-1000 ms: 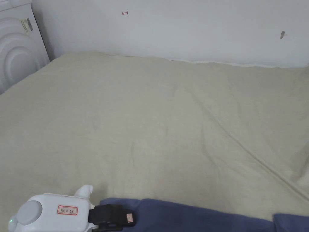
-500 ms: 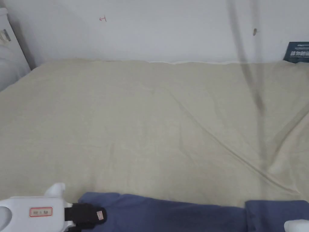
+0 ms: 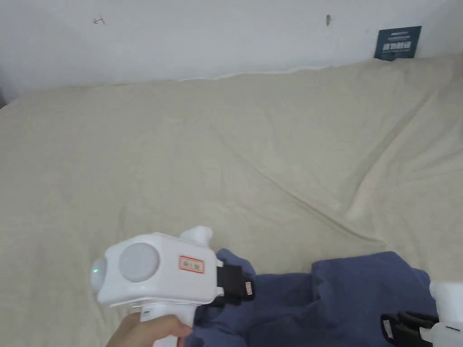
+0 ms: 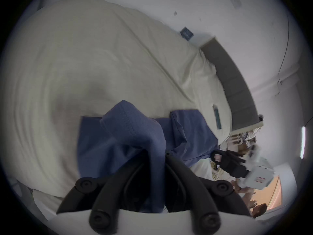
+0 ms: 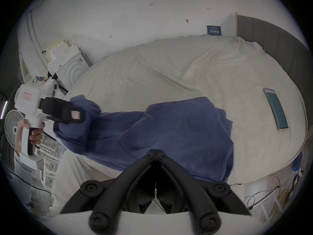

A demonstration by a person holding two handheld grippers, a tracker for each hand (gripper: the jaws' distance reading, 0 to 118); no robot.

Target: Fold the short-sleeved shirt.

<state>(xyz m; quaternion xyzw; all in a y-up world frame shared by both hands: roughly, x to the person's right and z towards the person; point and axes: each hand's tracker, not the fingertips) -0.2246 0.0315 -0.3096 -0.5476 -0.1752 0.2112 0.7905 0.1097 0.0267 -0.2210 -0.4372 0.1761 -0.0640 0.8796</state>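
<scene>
Blue shirt [image 3: 343, 293] bunched at near edge of bed [image 3: 181, 158], one end lifted off sheet. Left gripper [image 4: 155, 155] closed on raised fold of cloth, fabric draped between jaws. Right gripper [image 5: 156, 154] with tips drawn together at shirt's near edge; whether cloth is caught between them, cannot tell. Judged handling: light, limp knit, sags and creases freely, not slippery or fragile; best held at hem corners or shoulder seams, spread flat before folding. Phone [image 5: 276, 109] lies on bed, apart from shirt. No containers present.
</scene>
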